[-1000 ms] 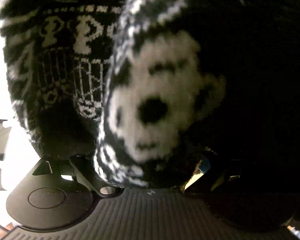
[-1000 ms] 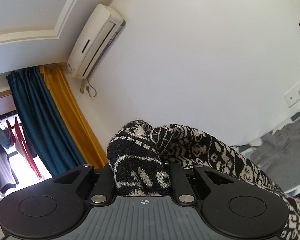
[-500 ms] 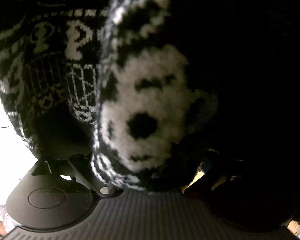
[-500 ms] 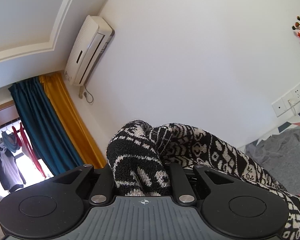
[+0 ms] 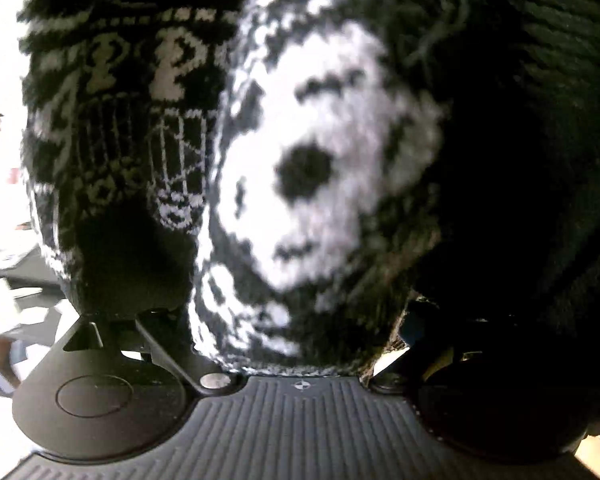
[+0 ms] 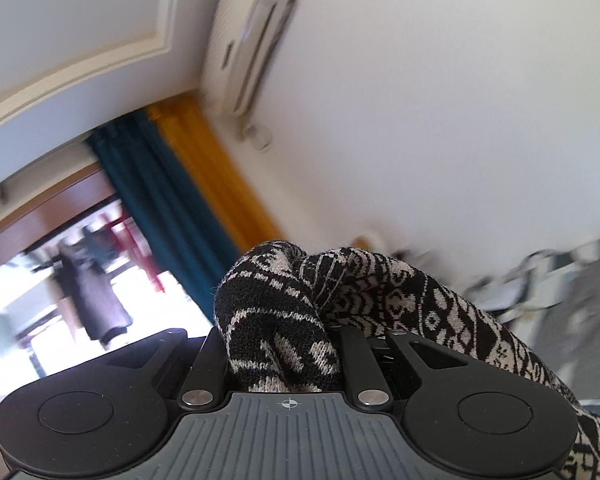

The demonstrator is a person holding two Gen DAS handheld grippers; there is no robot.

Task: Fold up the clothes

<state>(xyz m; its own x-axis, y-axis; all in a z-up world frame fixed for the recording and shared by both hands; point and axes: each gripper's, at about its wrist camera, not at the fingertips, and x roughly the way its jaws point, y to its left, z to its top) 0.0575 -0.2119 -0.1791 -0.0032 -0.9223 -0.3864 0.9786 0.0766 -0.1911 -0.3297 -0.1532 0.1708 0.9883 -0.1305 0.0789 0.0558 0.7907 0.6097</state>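
Observation:
A black-and-white patterned knit sweater (image 5: 320, 168) fills nearly all of the left wrist view and hangs right in front of the lens. My left gripper (image 5: 296, 344) is shut on a bunch of it; the fingertips are buried in the fabric. In the right wrist view my right gripper (image 6: 284, 344) is shut on another bunch of the same sweater (image 6: 380, 296), which trails down to the right. The right gripper is raised and points up toward the wall and ceiling.
An air conditioner (image 6: 248, 40) hangs high on the white wall. Blue and yellow curtains (image 6: 188, 184) frame a bright window with hanging clothes (image 6: 88, 296) at the left. Grey fabric (image 6: 572, 320) lies blurred at the right edge.
The right gripper has swung with the sweater: the window and curtains take up more of its view and the background is motion-blurred. The left view brightened slightly; both grips are unchanged.

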